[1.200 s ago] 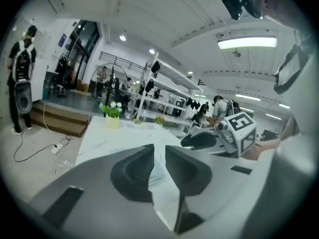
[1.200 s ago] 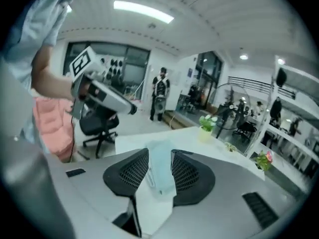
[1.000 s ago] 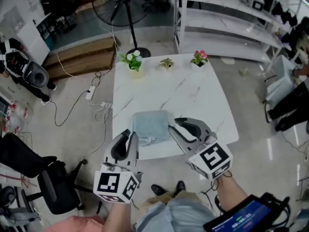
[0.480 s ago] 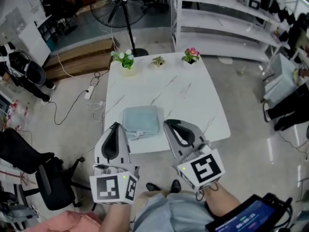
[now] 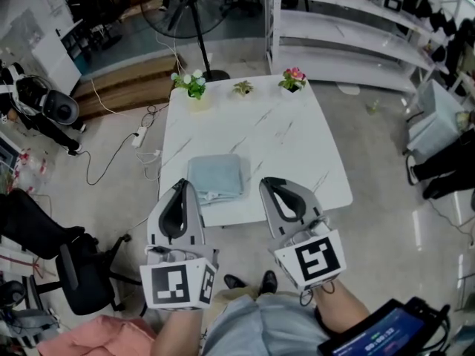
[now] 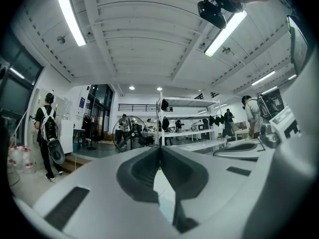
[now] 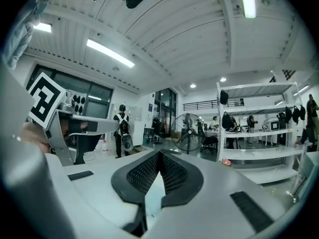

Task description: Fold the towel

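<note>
A light blue-grey towel (image 5: 215, 178) lies folded into a neat rectangle near the front left edge of the white marble table (image 5: 282, 136). My left gripper (image 5: 180, 187) hangs just off the table's front edge, close to the towel's near left corner, shut and empty. My right gripper (image 5: 269, 182) is to the right of the towel, over the front edge, also shut with nothing in it. In the left gripper view the left gripper (image 6: 159, 149) has its jaws meeting at the tips; the right gripper view shows the same for the right gripper (image 7: 159, 154). Neither touches the towel.
Three small potted plants (image 5: 194, 84) (image 5: 243, 88) (image 5: 293, 79) stand along the table's far edge. A standing fan (image 5: 194, 6) and white shelving (image 5: 349, 21) are behind it. An office chair (image 5: 82, 273) and floor cables (image 5: 141, 143) lie to the left.
Both grippers have drawn back from the towel toward me and a little upward. Their jaws, open a second ago, are now shut. The towel lies where it was.
</note>
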`<state>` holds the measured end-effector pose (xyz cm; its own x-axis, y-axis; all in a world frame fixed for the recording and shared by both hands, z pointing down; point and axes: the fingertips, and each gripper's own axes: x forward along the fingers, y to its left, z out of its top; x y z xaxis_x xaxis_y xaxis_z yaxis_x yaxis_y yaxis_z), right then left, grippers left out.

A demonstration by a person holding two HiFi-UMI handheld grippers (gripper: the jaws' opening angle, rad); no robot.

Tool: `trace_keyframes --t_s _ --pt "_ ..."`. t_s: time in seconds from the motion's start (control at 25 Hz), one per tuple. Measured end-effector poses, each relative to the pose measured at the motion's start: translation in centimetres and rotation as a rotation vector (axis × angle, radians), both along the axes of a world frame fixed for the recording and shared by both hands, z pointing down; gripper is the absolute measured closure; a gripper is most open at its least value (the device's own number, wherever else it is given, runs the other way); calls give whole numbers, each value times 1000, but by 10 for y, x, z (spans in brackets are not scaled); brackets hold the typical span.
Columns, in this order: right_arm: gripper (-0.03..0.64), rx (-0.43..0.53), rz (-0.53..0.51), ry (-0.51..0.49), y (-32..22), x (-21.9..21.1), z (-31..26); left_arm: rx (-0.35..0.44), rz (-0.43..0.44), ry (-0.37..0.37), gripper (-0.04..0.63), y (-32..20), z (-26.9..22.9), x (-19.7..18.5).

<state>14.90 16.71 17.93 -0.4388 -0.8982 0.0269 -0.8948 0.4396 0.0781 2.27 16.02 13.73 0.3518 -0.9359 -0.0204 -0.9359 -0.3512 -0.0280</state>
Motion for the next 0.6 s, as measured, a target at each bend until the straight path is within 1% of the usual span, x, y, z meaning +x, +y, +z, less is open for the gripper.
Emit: trace_keyframes --t_s 0.6 --pt "600 25 -15 16 3 0 -3 -4 1 2 586 0 1 7"
